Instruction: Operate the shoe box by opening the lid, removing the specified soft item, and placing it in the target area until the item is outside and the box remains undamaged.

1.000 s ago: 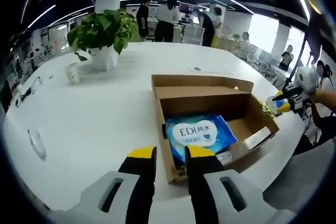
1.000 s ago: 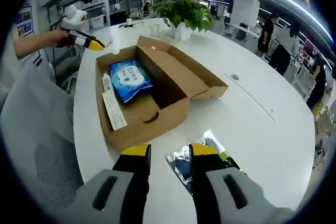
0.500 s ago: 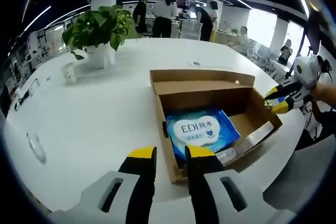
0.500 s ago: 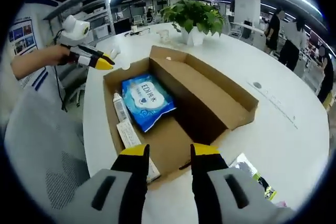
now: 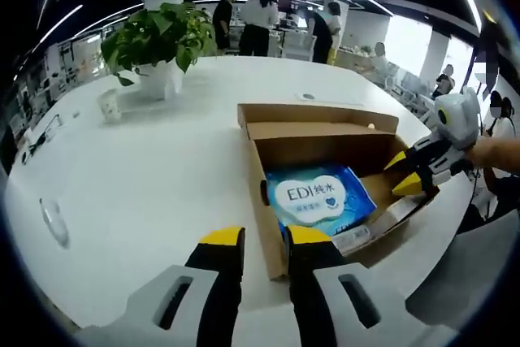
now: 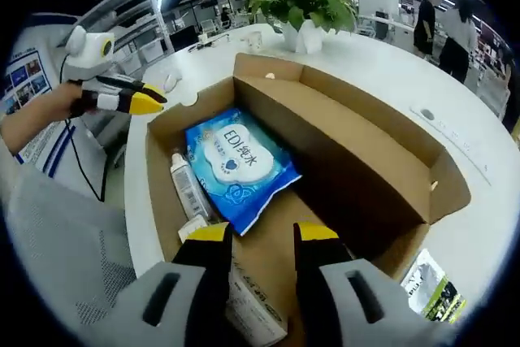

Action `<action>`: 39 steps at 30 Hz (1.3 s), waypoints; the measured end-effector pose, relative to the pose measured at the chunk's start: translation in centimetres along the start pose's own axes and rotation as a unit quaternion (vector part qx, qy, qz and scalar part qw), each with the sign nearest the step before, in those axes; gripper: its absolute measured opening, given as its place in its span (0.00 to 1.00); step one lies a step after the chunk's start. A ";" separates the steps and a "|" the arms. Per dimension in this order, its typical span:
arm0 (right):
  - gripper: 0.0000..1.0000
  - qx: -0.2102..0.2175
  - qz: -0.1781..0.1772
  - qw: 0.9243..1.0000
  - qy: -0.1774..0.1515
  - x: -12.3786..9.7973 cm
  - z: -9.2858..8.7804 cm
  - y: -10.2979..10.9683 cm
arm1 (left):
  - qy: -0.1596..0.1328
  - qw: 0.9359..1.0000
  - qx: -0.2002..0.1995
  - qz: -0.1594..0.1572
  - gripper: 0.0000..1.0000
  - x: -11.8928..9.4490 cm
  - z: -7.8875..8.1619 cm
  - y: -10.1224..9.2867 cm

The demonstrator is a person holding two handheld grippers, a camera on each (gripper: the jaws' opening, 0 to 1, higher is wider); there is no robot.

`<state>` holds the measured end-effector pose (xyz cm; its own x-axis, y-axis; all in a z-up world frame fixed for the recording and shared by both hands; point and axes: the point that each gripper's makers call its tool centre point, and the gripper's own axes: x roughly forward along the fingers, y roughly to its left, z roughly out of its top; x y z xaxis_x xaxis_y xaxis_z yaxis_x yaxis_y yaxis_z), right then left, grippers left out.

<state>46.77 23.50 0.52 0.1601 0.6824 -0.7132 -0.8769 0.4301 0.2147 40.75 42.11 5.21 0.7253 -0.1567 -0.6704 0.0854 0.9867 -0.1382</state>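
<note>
The brown cardboard shoe box stands open on the white table, lid folded back. Inside lies a soft blue wipes pack marked EDI, with a white tube and a long white carton beside it. My left gripper is open, low at the box's near end wall, holding nothing. My right gripper is open just above the box floor, a short way from the blue pack. In the left gripper view the right gripper reaches over the box's far side. The left gripper appears beyond the box.
A potted plant and a small cup stand at the back of the round table. A foil packet lies on the table beside the box. Several people stand in the office behind.
My right gripper has moved forward from the table beside the foil packet to over the box floor, nearer the blue pack. The left gripper has hardly shifted. Both stay open.
</note>
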 end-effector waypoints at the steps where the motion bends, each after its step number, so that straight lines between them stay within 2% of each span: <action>1: 0.27 0.007 -0.001 1.000 0.005 0.6 -0.1 -0.1 | 0.001 1.000 -0.001 0.000 0.17 0.1 -0.1 0.0; 12: 0.22 0.094 -0.001 0.995 0.023 4.6 -0.5 -0.3 | 0.003 0.999 -0.023 -0.027 0.04 0.7 -0.5 -1.1; 14: 0.22 0.110 -0.001 0.994 0.021 5.0 -0.5 -0.3 | 0.004 1.000 -0.018 -0.023 0.04 0.8 -0.6 -1.0; 15: 0.21 0.140 0.001 0.990 0.011 5.2 -0.1 -0.2 | 0.005 1.000 -0.019 -0.023 0.04 0.9 -0.6 -1.0; 17: 0.20 0.140 -0.002 0.990 0.014 5.4 -0.1 -0.5 | 0.004 0.999 -0.024 -0.022 0.04 1.0 -0.6 -1.0; 20: 0.17 0.173 0.005 0.985 0.011 5.8 0.0 -0.3 | 0.004 1.000 -0.020 -0.022 0.04 1.1 -0.7 -1.0; 26: 0.10 0.198 0.005 0.980 0.003 6.0 0.4 -0.2 | 0.003 0.999 -0.021 -0.024 0.04 1.1 -0.6 -1.0; 32: 0.02 0.187 0.000 0.982 0.000 5.4 0.5 -0.1 | 0.003 1.000 -0.014 -0.021 0.04 1.1 -0.6 -1.0; 34: 0.01 0.159 -0.003 0.987 -0.003 5.1 0.6 -0.1 | 0.003 1.000 -0.015 -0.022 0.04 1.1 -0.6 -1.0; 39: 0.00 0.160 -0.019 0.987 -0.022 3.9 1.4 -0.6 | 0.005 1.000 -0.010 -0.016 0.04 1.1 -0.5 -1.0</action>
<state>48.60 26.72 -1.41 0.2156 0.6851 -0.6958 -0.6831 0.6150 0.3940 41.09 40.88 4.22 0.7154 -0.1894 -0.6726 0.0957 0.9800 -0.1742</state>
